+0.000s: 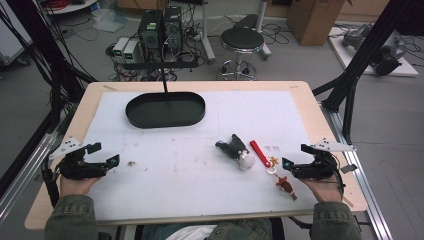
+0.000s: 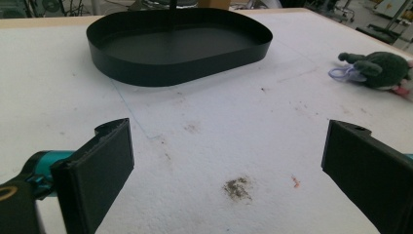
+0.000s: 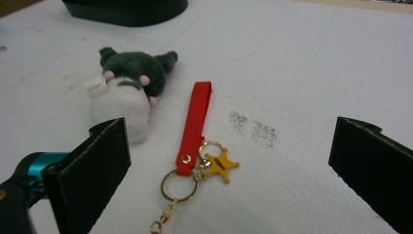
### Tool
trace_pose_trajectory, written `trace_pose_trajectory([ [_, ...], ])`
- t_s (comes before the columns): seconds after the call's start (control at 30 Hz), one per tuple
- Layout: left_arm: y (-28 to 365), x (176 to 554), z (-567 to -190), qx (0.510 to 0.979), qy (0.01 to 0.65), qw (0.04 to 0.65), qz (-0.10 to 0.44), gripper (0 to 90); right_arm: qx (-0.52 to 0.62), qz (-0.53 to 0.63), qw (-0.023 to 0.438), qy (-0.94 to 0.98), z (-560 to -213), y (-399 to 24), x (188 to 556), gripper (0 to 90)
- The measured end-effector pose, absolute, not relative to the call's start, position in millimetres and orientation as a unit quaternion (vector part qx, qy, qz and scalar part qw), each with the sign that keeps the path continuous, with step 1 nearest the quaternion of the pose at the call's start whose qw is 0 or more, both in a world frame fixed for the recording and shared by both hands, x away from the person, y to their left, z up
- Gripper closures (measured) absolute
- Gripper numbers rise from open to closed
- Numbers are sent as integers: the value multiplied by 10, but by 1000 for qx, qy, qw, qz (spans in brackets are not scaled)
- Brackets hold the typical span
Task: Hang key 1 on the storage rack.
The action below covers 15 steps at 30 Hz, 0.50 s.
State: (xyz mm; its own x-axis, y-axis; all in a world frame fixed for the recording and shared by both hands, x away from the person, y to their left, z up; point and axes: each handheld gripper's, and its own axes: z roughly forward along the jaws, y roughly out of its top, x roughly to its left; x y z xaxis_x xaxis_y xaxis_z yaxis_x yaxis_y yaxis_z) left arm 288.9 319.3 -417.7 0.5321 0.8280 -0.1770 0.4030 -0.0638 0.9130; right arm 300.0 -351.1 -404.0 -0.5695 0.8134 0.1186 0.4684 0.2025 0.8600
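Right gripper [image 1: 296,157] spread wide, empty, hovering just right of red-strap keychain [image 3: 195,127]; plush toy [image 1: 235,150] just left of strap. Left gripper [image 1: 103,154] also released, holding nothing, well apart at left. White foam sheet [image 1: 190,170] on wooden table [image 1: 310,107], black tray [image 1: 165,110] far centre. Stool [image 1: 242,42], computers behind. Right gripper view resolves gold star charm [image 3: 220,167].

No text is legible — the plush toy's [image 3: 127,83] white tag [image 3: 96,88] is too blurred.
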Motion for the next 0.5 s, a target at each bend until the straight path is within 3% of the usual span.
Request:
trace_pose_trajectory([
  [0.5,3182,2913,-4173,702,436,525,203,54,433,460,180,754,-4046,-3513,2990,5],
])
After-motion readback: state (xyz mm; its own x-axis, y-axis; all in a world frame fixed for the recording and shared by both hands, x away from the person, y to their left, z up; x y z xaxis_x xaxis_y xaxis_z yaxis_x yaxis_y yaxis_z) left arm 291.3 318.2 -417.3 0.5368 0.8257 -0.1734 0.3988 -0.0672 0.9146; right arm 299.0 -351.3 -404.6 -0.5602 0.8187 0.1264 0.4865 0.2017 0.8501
